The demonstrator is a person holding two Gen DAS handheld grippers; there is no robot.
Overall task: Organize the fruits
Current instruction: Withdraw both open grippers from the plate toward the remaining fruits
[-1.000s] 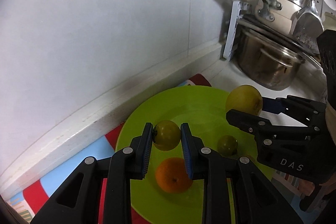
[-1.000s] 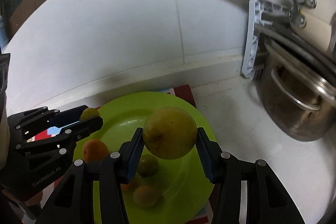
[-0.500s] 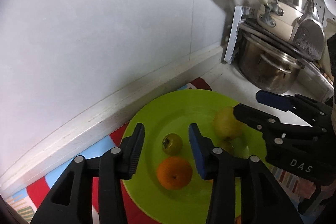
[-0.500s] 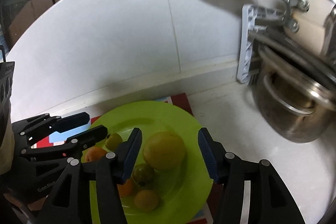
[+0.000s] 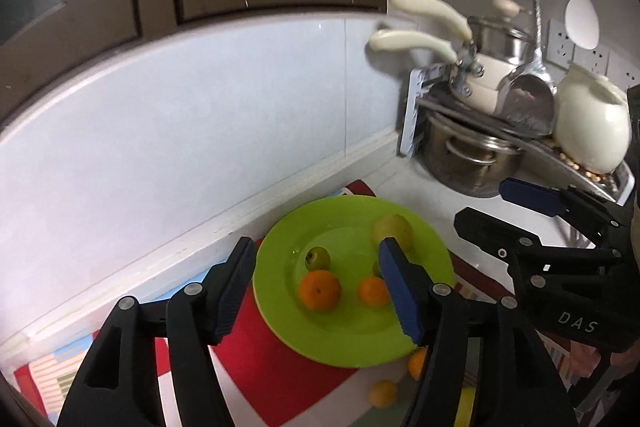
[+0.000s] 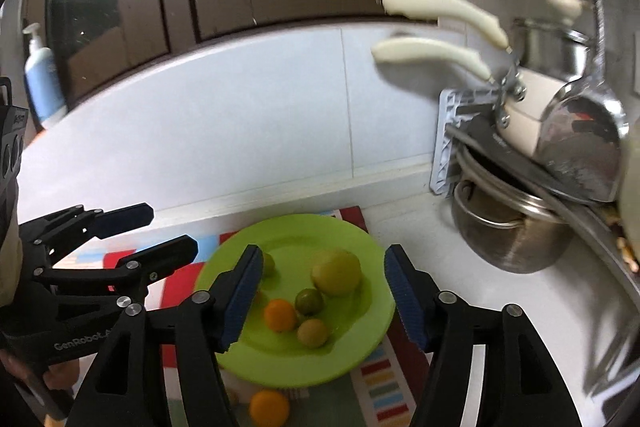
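Note:
A lime-green plate (image 5: 352,343) (image 6: 360,359) lies on a striped mat and holds several fruits: a large yellow-green fruit (image 5: 394,229) (image 6: 337,271), a small green one (image 5: 318,257) (image 6: 309,301), and oranges (image 5: 320,289) (image 6: 280,315). My left gripper (image 5: 316,291) is open and empty, raised above the plate's near side. My right gripper (image 6: 322,295) is open and empty, also raised above the plate. Each gripper shows in the other's view, the right one (image 5: 500,211) and the left one (image 6: 160,231).
An orange (image 6: 269,407) and a small yellow fruit (image 5: 383,393) lie on the mat beside the plate. A steel pot (image 6: 508,227), stacked pans with cream handles (image 5: 416,41) and a ladle (image 5: 528,95) stand at the right. The white tiled wall is just behind.
Both grippers opened and released their fruits onto the plate, the left a small green one, the right the large yellow-green one. Both then pulled back and up.

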